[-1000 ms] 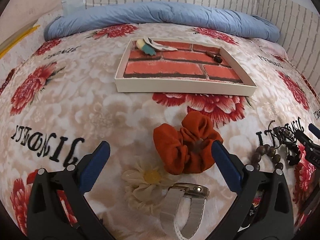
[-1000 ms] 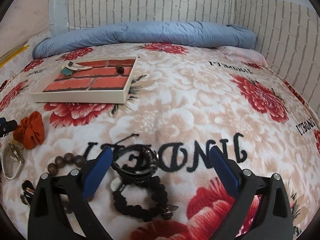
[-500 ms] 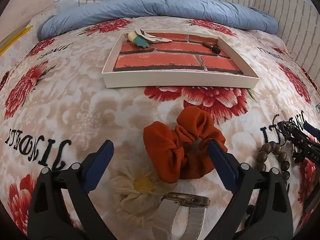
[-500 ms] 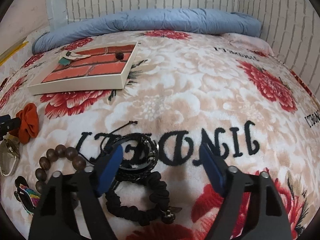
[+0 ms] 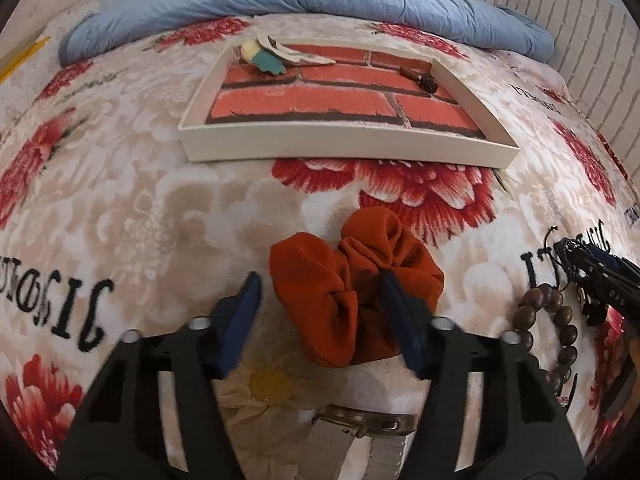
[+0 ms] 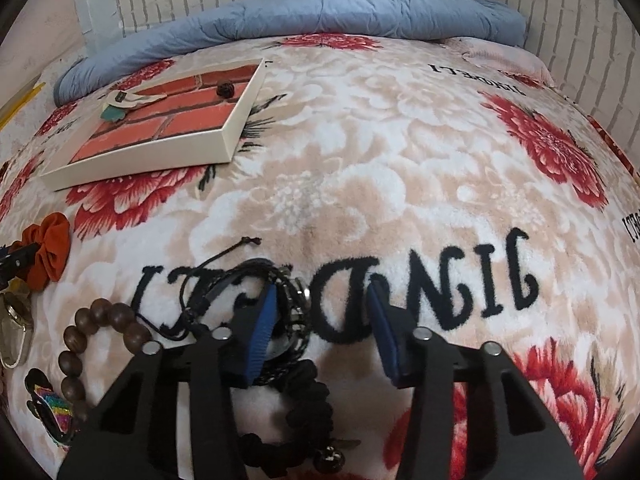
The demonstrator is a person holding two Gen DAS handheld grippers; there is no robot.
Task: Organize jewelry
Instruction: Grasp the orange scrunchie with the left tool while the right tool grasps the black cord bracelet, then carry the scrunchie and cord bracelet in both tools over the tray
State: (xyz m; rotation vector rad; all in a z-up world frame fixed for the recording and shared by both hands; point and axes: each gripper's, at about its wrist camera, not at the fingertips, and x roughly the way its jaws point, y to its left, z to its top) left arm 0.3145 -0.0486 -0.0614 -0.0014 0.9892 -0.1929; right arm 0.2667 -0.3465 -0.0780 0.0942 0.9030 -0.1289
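Left wrist view: the left gripper points down at a flowered blanket, its 2 blue-padded jaws about half apart and closing. An orange scrunchie lies between them; the right pad sits in the scrunchie's central fold, while the left pad stands just clear of the fabric, so nothing is gripped yet. Directly nearer the camera than the scrunchie lie a cream fabric daisy and a watch with a pale band. Beyond the scrunchie sits a shallow cream tray lined with a red brick pattern, holding a few small pieces at its far corners. Beyond the tray a blue quilt runs along a white brick wall. Right of the scrunchie lies a brown wooden bead bracelet, and past it the right gripper enters the picture.

Right wrist view: the right gripper also points down, jaws narrowing. Its left pad rests inside a tangle of black cord and leather bracelets; the right pad stands on bare blanket, apart from them. A black braided band lies under the gripper body. Left of the black bracelets lie the bead bracelet, a small rainbow-striped piece, and the scrunchie well apart near the left edge.
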